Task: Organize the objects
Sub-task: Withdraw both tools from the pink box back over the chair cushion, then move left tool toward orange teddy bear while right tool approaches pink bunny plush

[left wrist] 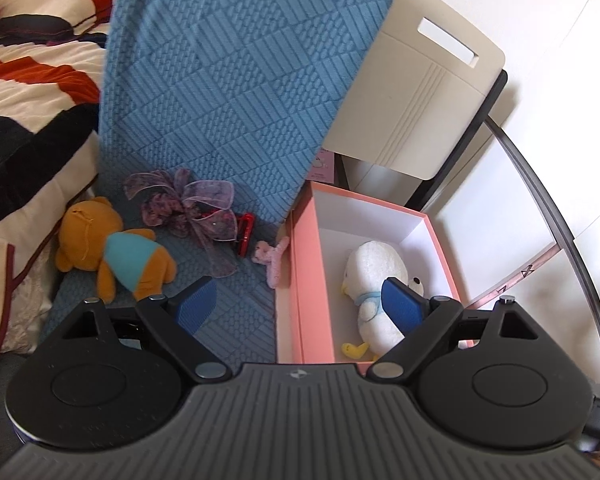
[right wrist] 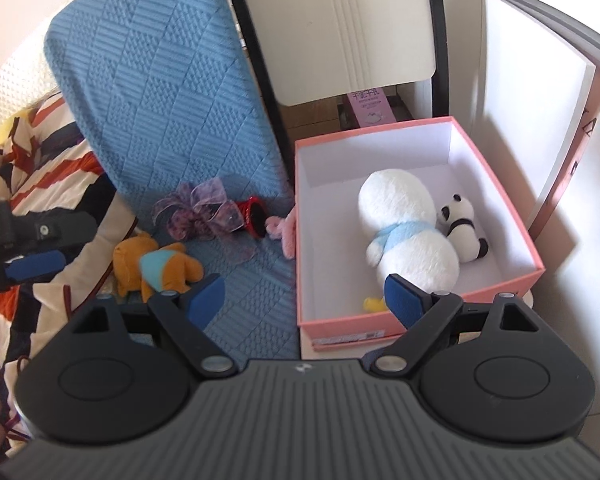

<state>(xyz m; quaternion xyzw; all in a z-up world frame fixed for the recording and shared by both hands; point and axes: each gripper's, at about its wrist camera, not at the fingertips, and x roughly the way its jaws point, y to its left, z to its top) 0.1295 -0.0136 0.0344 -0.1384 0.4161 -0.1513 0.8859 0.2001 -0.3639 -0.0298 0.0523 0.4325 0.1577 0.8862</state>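
Both grippers hang above the scene with fingers spread wide and nothing between them. The left gripper is in the lower middle of its own view, and its blue pad also shows at the left edge of the right wrist view. The right gripper sits in the lower middle of its frame.

One pink box with a white inside stands at the right of the frame, open. Two soft toys lie in it: one white duck plush with a light blue scarf, and one small panda plush touching its right side. In the left wrist view the duck is partly behind the right finger, and the panda shows only a little.

Left of the box, on one blue textured cover, four things lie loose: one orange bear plush with a turquoise shirt, one purple ribbon bow, one red clip just beside the bow, and one pink hair claw near the box wall. A patterned blanket fills the left of the frame. One cream chair back stands in the upper right.
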